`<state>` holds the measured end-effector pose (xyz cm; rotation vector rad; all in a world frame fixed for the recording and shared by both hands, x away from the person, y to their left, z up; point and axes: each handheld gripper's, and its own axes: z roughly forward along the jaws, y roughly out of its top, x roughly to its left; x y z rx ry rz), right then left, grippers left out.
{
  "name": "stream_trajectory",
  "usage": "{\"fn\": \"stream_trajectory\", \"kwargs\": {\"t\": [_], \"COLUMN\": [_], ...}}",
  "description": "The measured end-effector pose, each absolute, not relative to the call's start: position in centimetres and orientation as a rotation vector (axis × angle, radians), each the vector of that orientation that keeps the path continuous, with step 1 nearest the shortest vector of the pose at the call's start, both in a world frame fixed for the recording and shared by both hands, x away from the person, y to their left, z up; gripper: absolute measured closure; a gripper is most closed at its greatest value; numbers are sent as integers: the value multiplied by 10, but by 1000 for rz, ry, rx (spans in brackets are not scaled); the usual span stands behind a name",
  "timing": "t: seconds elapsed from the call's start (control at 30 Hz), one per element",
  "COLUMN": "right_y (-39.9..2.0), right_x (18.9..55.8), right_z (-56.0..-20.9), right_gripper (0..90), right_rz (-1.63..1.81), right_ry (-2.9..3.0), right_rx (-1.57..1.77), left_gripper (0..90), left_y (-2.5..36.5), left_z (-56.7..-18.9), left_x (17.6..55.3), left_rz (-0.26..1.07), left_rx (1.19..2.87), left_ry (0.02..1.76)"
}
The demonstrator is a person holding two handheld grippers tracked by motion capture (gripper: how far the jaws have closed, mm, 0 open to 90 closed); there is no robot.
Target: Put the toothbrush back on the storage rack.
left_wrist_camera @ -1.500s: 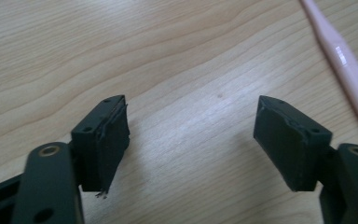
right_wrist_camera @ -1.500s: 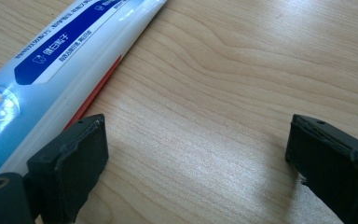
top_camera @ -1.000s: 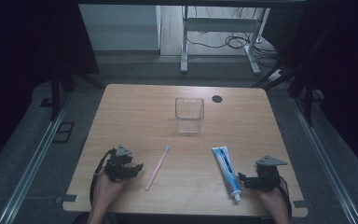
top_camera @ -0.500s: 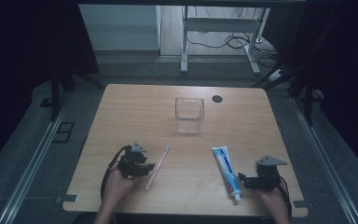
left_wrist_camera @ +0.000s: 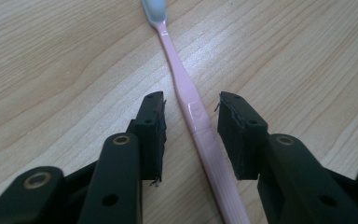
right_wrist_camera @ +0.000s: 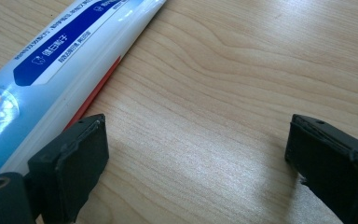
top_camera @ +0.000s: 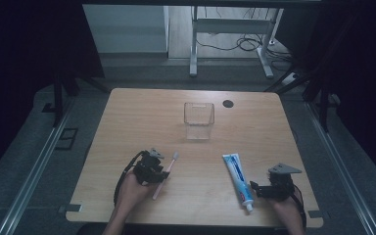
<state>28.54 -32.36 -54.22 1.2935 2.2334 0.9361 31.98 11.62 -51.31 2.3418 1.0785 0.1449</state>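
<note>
- The table (top_camera: 127, 117) is pale wood, with the person's two forearms coming in over its near edge.
- A clear box (top_camera: 199, 120) stands open-topped around the middle, a little toward the far edge. A small dark disc (top_camera: 228, 103) lies just beyond it to the right, close to the far edge.
- The tube (top_camera: 237, 176) of toothpaste, white and blue, lies flat near the near edge on the right half, its cap pointing at that edge.
- The right gripper (top_camera: 260, 189) sits at the near right corner, just beside the tube's cap end. In the right gripper view (right_wrist_camera: 198, 149) its jaws are spread wide over bare wood, with the tube (right_wrist_camera: 51, 60) lying against the outside of one jaw.
- The left gripper (top_camera: 162, 172) is low over the near edge, left of centre.
- The toothbrush (top_camera: 165, 168), pink, lies flat there with its head toward the box. In the left gripper view (left_wrist_camera: 190, 135) the jaws are spread to either side of the handle (left_wrist_camera: 200, 130), close to it, neither pad pressing on it.
</note>
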Motion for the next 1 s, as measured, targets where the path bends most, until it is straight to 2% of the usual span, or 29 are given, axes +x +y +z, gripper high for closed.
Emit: {"fn": "stream_trajectory", "kwargs": {"t": [0.53,0.63,0.7,1.0], "right_y": [-324,-324,-324,-323], "right_x": [285,285,285,285], "right_z": [-542,-542,-542,-542], "right_gripper": [57,57,57,56], "right_rz": [936,936,936,935], "right_ry": [2233,2234,2233,2233], "right_rx": [1296,1296,1296,1297], "left_gripper": [769,772,737,787], "left_y": [109,109,109,108], "left_z": [-514,-514,-514,-514], "left_x": [327,328,328,329], "left_rz": [169,164,158,153], "left_rx": [2433,2433,2430,2440], "left_ry": [1080,1078,1072,1078]}}
